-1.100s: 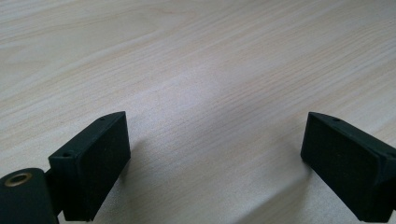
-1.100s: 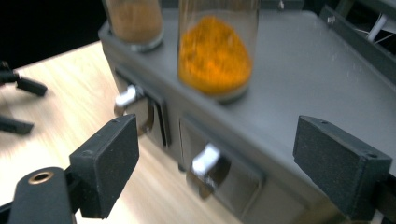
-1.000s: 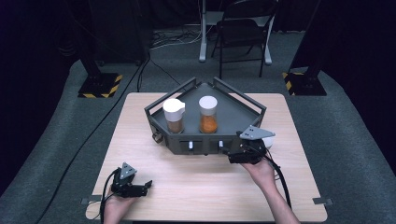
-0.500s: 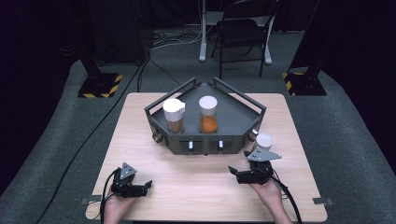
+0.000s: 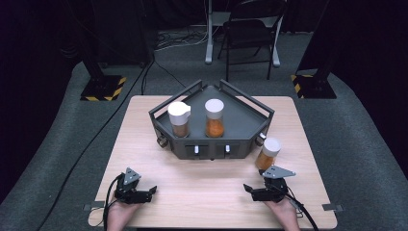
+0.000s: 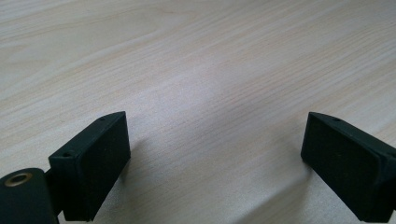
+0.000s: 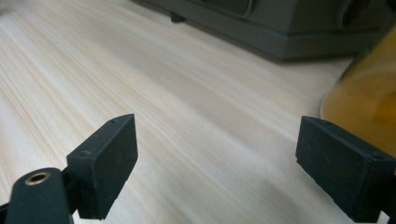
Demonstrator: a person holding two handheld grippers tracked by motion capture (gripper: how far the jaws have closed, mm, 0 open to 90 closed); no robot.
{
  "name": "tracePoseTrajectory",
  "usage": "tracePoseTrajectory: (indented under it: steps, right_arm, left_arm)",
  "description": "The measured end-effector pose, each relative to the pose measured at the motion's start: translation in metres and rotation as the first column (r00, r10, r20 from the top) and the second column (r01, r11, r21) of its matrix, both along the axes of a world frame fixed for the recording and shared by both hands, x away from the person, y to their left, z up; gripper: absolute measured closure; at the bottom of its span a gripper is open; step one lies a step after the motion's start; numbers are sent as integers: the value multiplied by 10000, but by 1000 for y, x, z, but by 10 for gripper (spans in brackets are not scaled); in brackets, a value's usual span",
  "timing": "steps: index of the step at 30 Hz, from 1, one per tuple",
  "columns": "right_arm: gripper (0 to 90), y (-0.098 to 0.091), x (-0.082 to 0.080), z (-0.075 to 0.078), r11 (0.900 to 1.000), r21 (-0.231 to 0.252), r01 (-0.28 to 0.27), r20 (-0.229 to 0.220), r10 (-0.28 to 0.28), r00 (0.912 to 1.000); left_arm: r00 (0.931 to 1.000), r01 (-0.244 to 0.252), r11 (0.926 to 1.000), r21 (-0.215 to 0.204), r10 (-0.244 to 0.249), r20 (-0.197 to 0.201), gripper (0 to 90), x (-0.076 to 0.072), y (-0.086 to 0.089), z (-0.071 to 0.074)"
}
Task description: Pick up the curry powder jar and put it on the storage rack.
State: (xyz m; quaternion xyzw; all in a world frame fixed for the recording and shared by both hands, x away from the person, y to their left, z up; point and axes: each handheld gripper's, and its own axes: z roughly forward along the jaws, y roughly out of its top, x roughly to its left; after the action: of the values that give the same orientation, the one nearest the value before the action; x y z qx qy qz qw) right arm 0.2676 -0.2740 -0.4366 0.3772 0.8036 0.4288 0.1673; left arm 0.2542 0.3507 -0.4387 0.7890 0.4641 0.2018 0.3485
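From the high view, a light wooden table (image 5: 207, 192) carries a dark grey angular metal tray with raised rails (image 5: 245, 113) near its far edge, and inside that tray stand two clear jars with white lids: one with brownish contents (image 5: 179, 119) on the left and one with bright orange contents (image 5: 214, 118) beside it, close together but apart. A third clear jar of orange powder with a white lid (image 5: 267, 154) stands upright on the bare tabletop just outside the tray's right front corner. The right gripper (image 5: 251, 191) rests low over the table near the person's edge, just in front of that third jar, with its grey three-cornered plate on top and its jaws parted with nothing between them. The left gripper (image 5: 148, 193) lies at the near left of the table, well apart from the tray and all the jars, its jaws likewise apart. In the left gripper view, its two black jaws stand wide apart over plain wood grain, gripping nothing. In the right gripper view, the two black jaws are spread, holding nothing; the orange jar's amber wall rises just past the right-hand jaw, not between the pads, and the tray's dark base runs across the top.
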Motion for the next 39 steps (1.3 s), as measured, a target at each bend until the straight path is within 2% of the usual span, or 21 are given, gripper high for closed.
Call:
tracePoseTrajectory:
  steps: [6, 8, 13, 15, 39]
  right_arm:
    - [118, -3, 0, -4, 9993, -264, 267, -368, -276, 9989]
    - [126, -3, -2, -3, 9987, -367, 349, -322, -360, 9988]
    - [123, 6, 0, 1, 9941, -995, 438, -516, -491, 9975]
    - [123, 10, -1, 2, 9912, -1245, 447, -398, -500, 9980]
    - [81, 14, -1, 2, 9896, -1280, 652, -481, -718, 9963]
  left_arm:
    - [10000, -2, 10000, -2, 2, 1, 80, 0, 0, 0]
    - [10000, -1, 10000, -1, 1, 2, 79, 0, 0, 0]
    - [10000, -1, 10000, -1, 1, 1, 80, 0, 0, 0]
    - [10000, -2, 10000, -2, 2, 0, 79, 0, 0, 0]
    - [10000, 2, 10000, -7, -2, 1, 79, 0, 0, 0]
